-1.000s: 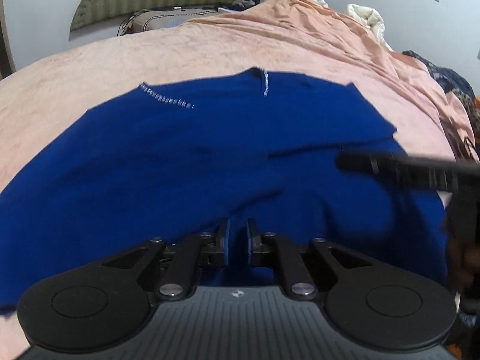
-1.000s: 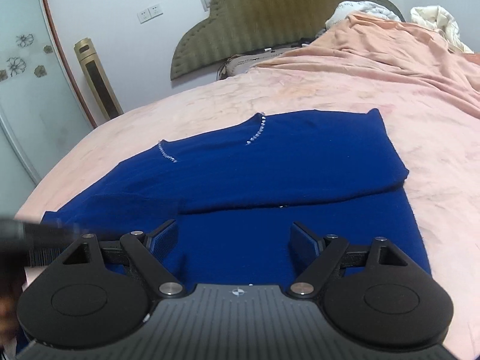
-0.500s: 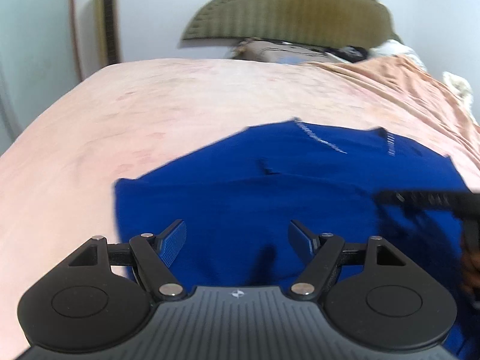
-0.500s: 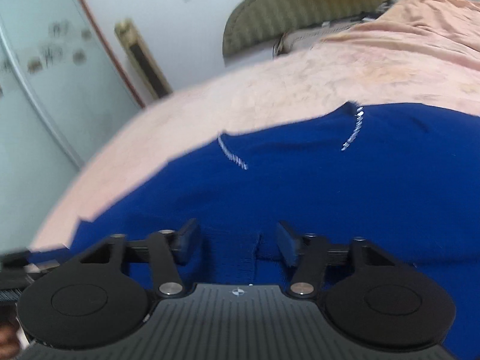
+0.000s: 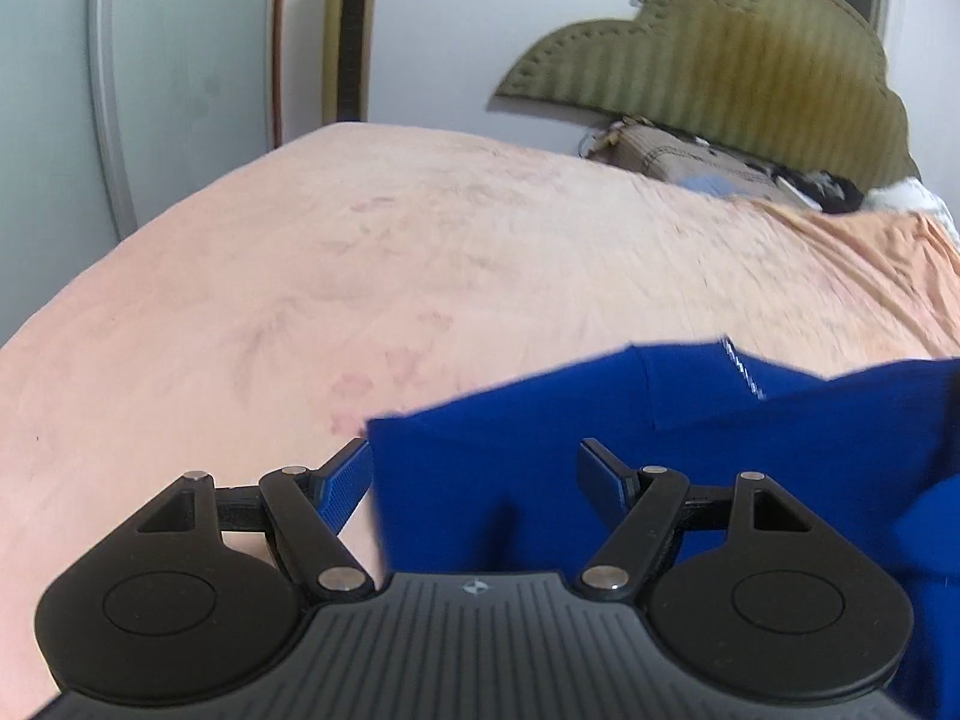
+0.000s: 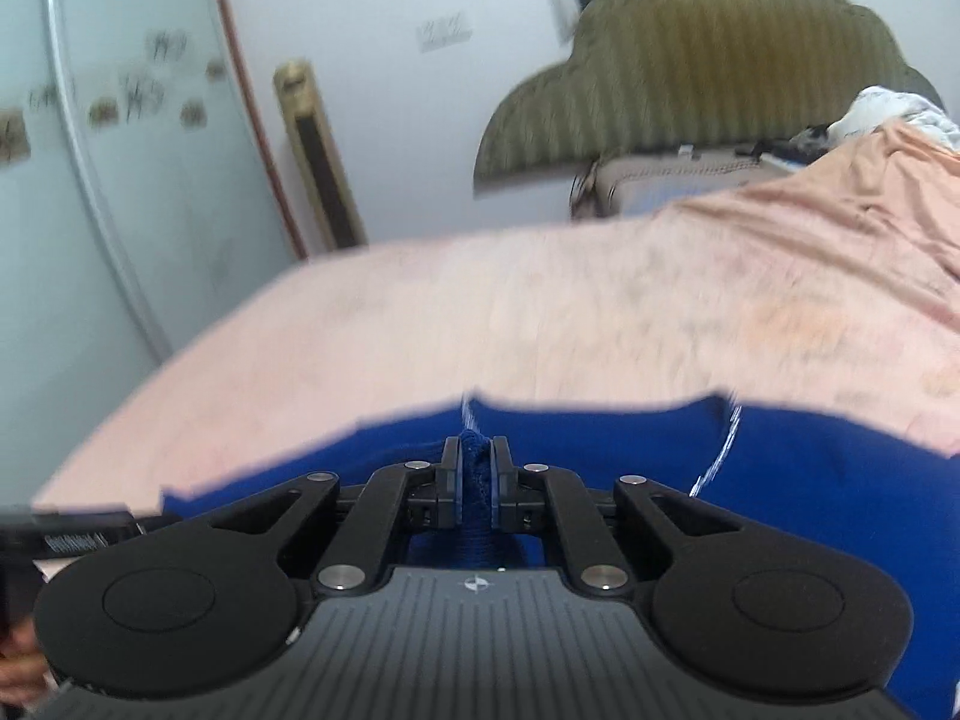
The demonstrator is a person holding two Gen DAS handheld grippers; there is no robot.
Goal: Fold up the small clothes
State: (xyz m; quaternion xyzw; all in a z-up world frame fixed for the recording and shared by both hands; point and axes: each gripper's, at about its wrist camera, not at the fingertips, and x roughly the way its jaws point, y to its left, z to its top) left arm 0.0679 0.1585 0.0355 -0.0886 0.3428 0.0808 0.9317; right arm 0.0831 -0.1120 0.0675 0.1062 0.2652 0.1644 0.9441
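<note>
Pinching blue garment [image 6: 810, 480], right claw [image 6: 476, 471] sits level; left claw [image 5: 480, 480] gapes.

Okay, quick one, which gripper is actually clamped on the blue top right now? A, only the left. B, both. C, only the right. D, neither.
C: in the right wrist view the right gripper has its jaws shut on a bunched fold of the blue top, while the left gripper is spread wide open over the top's edge, gripping nothing.
</note>
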